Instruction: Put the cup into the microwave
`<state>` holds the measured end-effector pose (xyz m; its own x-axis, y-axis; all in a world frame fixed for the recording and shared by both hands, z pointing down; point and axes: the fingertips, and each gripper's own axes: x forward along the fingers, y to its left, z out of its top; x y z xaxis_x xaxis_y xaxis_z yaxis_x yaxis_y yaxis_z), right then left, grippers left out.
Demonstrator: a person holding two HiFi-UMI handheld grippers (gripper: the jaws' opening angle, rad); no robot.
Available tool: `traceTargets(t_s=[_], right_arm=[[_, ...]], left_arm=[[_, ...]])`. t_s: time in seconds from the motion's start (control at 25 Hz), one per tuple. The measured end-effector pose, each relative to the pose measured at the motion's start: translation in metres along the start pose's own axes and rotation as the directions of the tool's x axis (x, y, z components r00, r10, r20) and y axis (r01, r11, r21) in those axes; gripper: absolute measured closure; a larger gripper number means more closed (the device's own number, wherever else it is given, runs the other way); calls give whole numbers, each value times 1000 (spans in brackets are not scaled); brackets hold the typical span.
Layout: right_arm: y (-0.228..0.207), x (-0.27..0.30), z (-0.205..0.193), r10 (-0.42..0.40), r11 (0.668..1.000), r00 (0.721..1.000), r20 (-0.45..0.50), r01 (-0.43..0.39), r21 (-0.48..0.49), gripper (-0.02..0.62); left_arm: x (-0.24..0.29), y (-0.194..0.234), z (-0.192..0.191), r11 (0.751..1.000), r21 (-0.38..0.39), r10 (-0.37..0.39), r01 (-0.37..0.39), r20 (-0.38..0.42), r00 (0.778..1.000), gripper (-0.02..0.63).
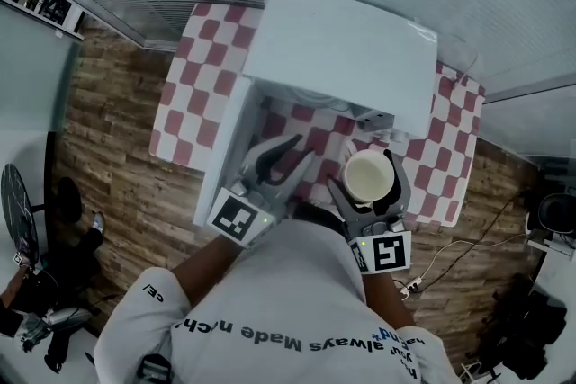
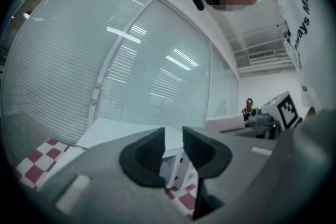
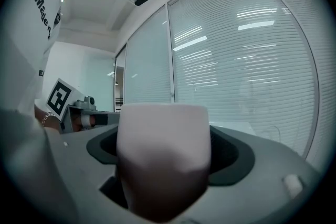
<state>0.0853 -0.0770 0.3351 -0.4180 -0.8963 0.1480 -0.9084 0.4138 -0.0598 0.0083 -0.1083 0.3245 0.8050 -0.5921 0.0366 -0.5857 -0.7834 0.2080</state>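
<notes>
Where the cup is held: the cup (image 1: pixel 365 174) is clamped upright in the right gripper (image 1: pixel 369 181), over the near edge of the table (image 1: pixel 193 94), toward its near right corner, in front of the microwave (image 1: pixel 342 49).
Right gripper: its jaws are pressed on both sides of the cup, and the mouth of the cup is turned upward.
Left gripper: the left gripper (image 1: pixel 304 148) is held over the near edge, to the left of the cup. Its jaws are set a little apart, and nothing is seen between them.
Microwave: it is placed at the far edge of the table, and its door (image 1: pixel 225 153) is swung open toward the left edge.
Table: it is covered with a red and white checked cloth (image 1: pixel 450 148).
Cup and microwave: the cup is not yet placed inside. Whether it touches the cloth cannot be told.
</notes>
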Motion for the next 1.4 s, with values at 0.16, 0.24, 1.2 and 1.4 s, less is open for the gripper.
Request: traceTargets(t_s=[0.16, 0.24, 1.2, 1.4], right_arm=[[3, 6, -28, 13, 1000, 1000, -18, -13, 6, 127], [2, 10, -43, 13, 1000, 999, -31, -12, 13, 127], [-26, 106, -171, 16, 999, 997, -82, -13, 38, 129], [-39, 131, -184, 11, 999, 998, -68, -8, 49, 129]], left_arm=[[-1, 8, -25, 1000, -1, 13, -13, -23, 1000, 500], [-1, 12, -37, 1000, 0, 21, -21, -34, 999, 500], [34, 92, -149, 989, -48, 133, -139, -115, 984, 500], [45, 112, -168, 987, -33, 152, -157, -126, 980, 500]])
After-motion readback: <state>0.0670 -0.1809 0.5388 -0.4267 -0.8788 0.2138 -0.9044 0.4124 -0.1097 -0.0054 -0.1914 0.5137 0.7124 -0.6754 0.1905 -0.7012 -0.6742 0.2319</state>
